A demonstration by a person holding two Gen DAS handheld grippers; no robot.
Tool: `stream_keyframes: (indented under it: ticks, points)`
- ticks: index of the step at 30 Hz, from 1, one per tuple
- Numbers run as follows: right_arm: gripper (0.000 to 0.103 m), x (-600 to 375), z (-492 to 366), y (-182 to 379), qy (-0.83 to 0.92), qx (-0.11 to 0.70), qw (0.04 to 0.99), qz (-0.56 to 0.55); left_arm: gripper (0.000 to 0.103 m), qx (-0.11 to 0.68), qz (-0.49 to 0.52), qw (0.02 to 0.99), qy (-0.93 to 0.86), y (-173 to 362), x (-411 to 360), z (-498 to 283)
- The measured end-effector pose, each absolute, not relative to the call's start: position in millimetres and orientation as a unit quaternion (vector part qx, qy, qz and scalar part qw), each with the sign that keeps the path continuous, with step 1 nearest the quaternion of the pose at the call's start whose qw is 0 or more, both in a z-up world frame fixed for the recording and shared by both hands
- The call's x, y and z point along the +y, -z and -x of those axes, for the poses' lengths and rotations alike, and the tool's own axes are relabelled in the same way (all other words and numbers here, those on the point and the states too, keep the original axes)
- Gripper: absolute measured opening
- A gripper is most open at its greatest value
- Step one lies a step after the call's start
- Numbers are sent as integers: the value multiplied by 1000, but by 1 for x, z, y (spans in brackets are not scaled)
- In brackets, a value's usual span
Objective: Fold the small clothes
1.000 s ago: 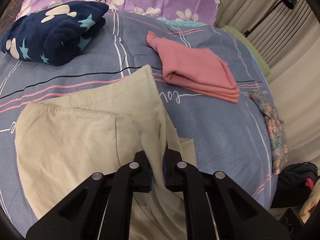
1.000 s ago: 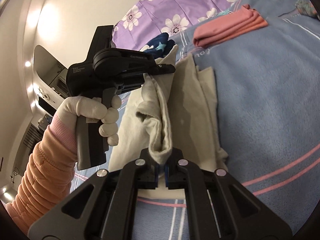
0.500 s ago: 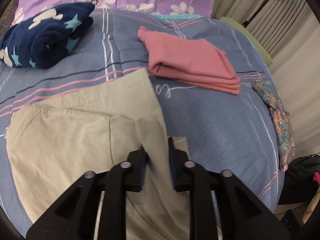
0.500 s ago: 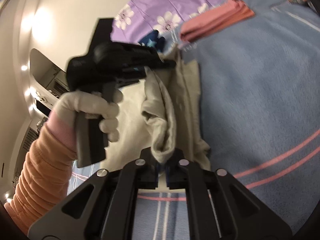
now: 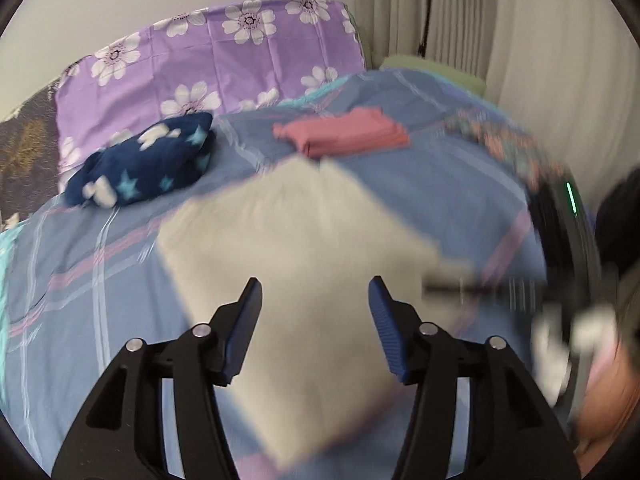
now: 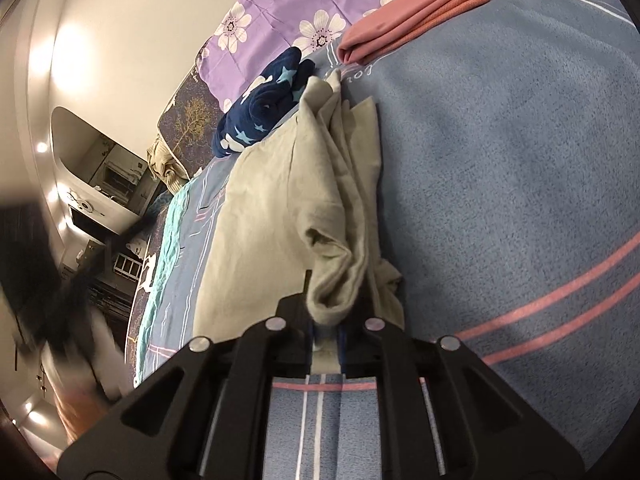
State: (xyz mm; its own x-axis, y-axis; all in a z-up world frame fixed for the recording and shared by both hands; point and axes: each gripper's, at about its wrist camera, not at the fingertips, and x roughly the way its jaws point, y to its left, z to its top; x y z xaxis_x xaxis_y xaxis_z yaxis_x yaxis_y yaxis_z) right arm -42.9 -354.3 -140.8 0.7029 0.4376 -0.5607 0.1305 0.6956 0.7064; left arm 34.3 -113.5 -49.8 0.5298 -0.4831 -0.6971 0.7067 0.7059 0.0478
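Note:
A beige garment (image 5: 296,248) lies partly folded on the blue striped bedspread (image 5: 100,264). My left gripper (image 5: 316,292) is open and empty, raised above the garment, in a blurred view. My right gripper (image 6: 326,320) is shut on a bunched edge of the beige garment (image 6: 276,216) low over the bed. A folded flap of it runs away from the jaws toward the pink pile.
A folded pink pile (image 5: 344,136) (image 6: 404,24) and a rolled navy star blanket (image 5: 144,168) (image 6: 264,104) lie beyond the garment. A purple flowered pillow (image 5: 216,64) is at the head. A floral cloth (image 5: 508,148) lies at the right bed edge.
My left gripper has let go of the garment, opened wide and pulled up and away. The released corner has dropped onto the bed. My right gripper still holds its edge.

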Motion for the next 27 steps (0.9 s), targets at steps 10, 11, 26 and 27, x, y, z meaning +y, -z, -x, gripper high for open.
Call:
stream_keyframes:
  ticks: [10,11,26,27]
  points:
    - [11,-346,41,135,-71,379,844,-372,57,388,-164,868,264,108,-69,-1]
    - [11,-345,41,135,-70,380,845,-371,57,384,-169,869,262,111,-71,0]
    - [4,-356,42,137,-62,352,833,-422,62,391,-170,887,177,127,-52,-9]
    - [4,-356,42,138,-60,354,833,-421,62,393,-165,888,176,127,-51,-9]
